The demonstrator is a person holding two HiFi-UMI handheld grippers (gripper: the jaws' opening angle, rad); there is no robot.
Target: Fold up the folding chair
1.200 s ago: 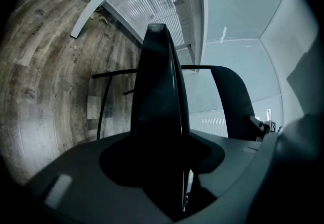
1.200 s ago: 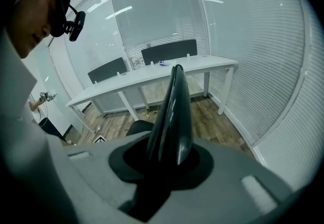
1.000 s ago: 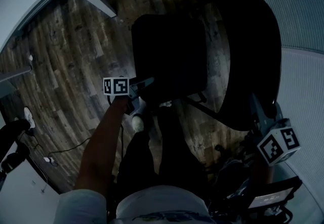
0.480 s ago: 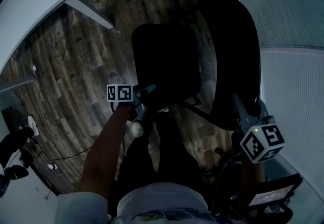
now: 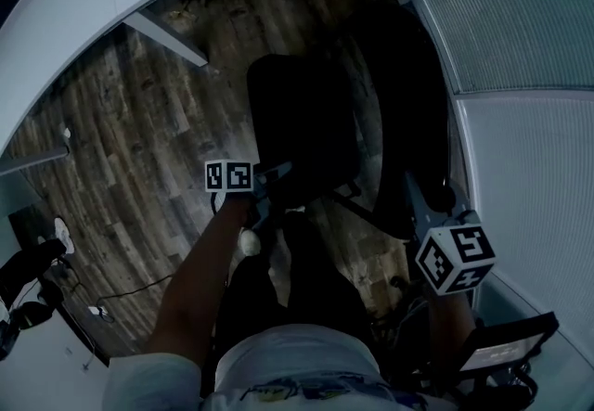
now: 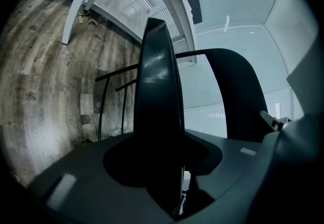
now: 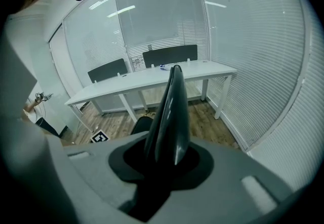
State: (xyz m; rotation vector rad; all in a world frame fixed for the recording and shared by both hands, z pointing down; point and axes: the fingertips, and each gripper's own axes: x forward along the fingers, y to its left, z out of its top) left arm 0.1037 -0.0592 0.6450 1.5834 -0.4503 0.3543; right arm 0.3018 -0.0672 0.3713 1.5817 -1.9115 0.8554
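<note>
Left claw [image 5: 278, 175], jaws just tightened on the seat [image 5: 306, 112], has raised it toward the backrest [image 5: 408, 103] clamped in the right claw [image 5: 424, 198]; folding looks partly done.

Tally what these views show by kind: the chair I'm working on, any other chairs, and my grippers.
folding chair: 1
black chairs behind the white table: 2
grippers, left gripper and right gripper: 2
Total: 5
</note>
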